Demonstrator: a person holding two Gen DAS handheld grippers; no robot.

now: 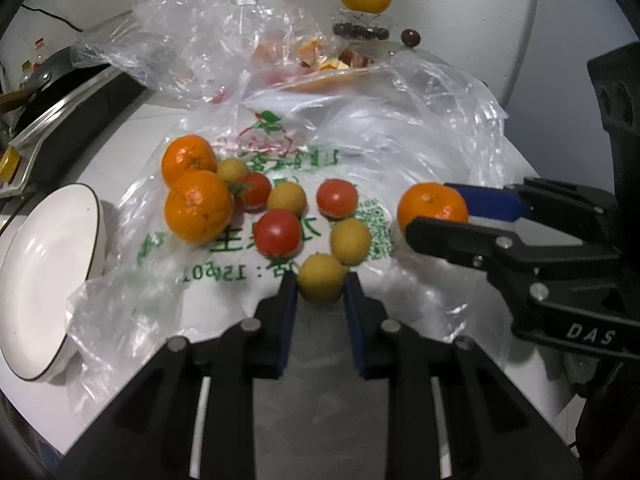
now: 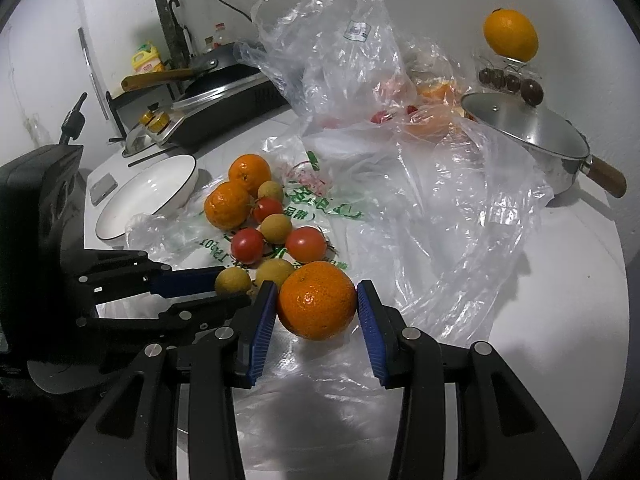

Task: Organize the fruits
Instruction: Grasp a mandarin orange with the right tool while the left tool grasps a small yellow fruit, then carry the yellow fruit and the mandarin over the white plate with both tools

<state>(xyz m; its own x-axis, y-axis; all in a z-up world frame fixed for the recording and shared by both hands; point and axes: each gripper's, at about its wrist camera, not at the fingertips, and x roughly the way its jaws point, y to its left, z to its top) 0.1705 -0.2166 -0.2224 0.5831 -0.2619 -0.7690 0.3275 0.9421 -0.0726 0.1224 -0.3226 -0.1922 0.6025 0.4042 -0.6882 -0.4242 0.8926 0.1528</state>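
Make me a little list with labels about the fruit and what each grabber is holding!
left gripper: jaws shut on a small round yellow fruit
right gripper: jaws shut on a round orange mandarin
loose fruit: two mandarins, three red tomatoes, three yellow fruits
under fruit: clear plastic bag with green print
nearby: white bowl with dark rim, empty

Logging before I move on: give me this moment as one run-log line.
left gripper: shut on yellow fruit | right gripper: shut on orange | both on bag | bowl: empty
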